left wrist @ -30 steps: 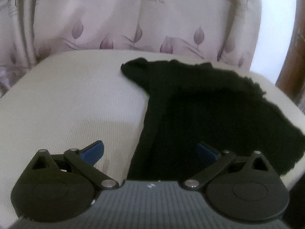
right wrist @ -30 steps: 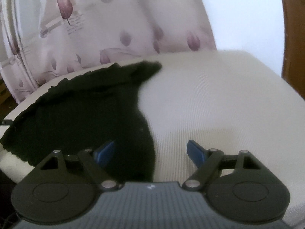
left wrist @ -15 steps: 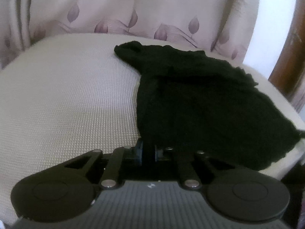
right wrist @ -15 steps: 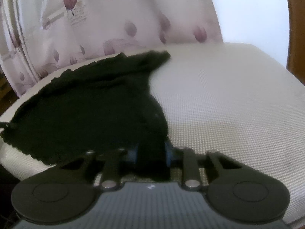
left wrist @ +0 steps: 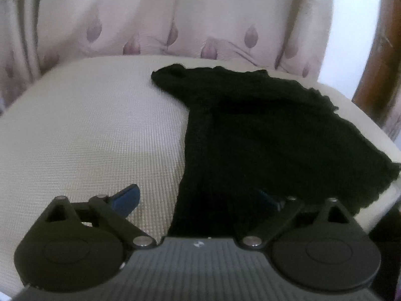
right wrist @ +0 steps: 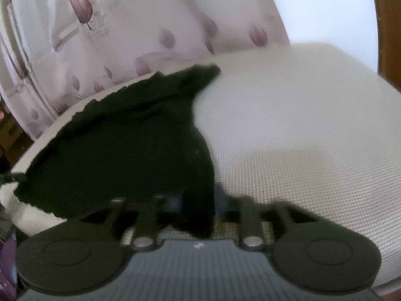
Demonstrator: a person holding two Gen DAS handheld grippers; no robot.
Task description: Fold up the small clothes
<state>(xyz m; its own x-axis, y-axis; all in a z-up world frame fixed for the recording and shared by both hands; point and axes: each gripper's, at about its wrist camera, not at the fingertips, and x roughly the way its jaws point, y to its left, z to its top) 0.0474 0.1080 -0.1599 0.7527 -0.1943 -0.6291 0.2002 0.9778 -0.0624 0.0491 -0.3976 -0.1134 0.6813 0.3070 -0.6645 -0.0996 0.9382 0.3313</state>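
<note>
1. Black knit garment (left wrist: pixel 263 135): spread over the right half of the cream cushion (left wrist: pixel 87 130).
2. Left hand-held gripper (left wrist: pixel 198 199): released, fingers spread at the garment's near edge.
3. Right hand-held gripper (right wrist: pixel 199 200): clenched on the garment's near edge (right wrist: pixel 198 195), lower centre.

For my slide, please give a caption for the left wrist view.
Open left hand-held gripper straddling the near edge of a black knit garment on a cream cushion.

A cream woven cushion (left wrist: pixel 87 130) sits before leaf-print curtains (left wrist: pixel 175 20) and bright daylight.
</note>
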